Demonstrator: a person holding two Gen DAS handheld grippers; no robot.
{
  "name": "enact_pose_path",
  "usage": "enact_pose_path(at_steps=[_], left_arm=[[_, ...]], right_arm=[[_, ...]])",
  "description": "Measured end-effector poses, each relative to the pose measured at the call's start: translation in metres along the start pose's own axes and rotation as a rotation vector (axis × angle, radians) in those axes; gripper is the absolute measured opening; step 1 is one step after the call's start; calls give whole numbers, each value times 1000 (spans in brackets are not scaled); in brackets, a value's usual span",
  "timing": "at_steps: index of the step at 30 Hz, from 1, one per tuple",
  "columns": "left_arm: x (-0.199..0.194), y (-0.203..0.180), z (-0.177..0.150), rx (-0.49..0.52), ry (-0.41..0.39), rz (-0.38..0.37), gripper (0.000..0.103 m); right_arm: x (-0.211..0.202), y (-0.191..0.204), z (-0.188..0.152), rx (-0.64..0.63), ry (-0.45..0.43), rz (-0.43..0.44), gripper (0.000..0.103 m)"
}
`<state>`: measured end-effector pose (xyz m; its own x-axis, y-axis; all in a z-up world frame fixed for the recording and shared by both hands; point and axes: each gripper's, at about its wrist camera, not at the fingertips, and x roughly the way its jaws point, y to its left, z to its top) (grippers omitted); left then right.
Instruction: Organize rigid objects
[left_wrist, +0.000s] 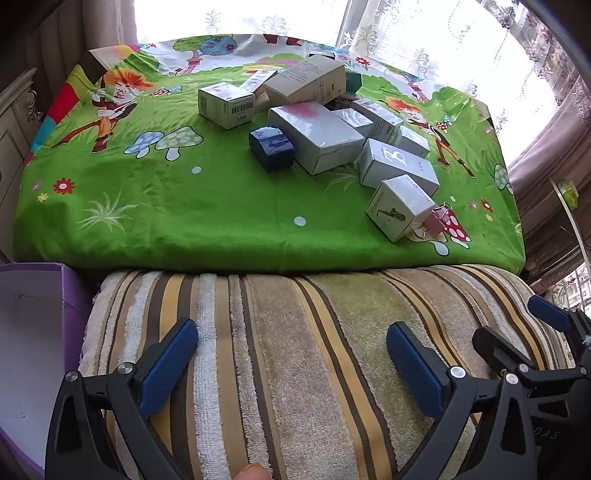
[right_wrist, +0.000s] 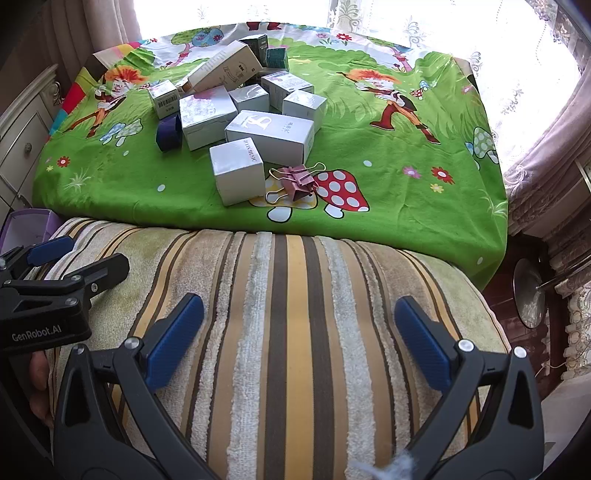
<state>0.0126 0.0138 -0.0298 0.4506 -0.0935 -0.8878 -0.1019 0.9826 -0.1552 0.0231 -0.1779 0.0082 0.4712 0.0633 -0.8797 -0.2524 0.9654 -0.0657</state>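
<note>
Nothing sorted yet by my read: the boxes (right_wrist: 236, 114) sit in a loose heap, some leaning on each other, on the far-left part of the table (right_wrist: 406, 206) with the green cartoon cloth, with pink binder clips (right_wrist: 295, 179) just beside the nearest white box (right_wrist: 236, 173) and a dark blue box (left_wrist: 271, 147) at the heap's left edge. My left gripper (left_wrist: 291, 354) and right gripper (right_wrist: 299, 332) both hang released and empty over the striped towel (right_wrist: 295, 295), well short of the heap. A purple open box (left_wrist: 37, 332) waits empty at my left, probably the bin, so the whole job is left.
</note>
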Motion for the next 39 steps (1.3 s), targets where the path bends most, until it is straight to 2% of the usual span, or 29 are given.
enact_pose_path(at_steps=[13,21,26,29,32,39], left_arm=[[1,0,3,27,35,-18,103],[6,-6,6,79,80,15,103],[7,-6,8,82,84,19,103],[6,-10,15,91,68,20,102],[7,-22,25,126,46,-31,92],[17,-52,53,190,18,-130,89]], right_arm=[[-1,-1,0,8,-15,3,103],[2,5,1,-12,-19,-24,103],[3,1,2,-6,-20,0,103],[0,-7,4,7,-24,51,103],[-5,-12,6,22,-45,88,103],[-7,-37,13,102,-70,107,103]])
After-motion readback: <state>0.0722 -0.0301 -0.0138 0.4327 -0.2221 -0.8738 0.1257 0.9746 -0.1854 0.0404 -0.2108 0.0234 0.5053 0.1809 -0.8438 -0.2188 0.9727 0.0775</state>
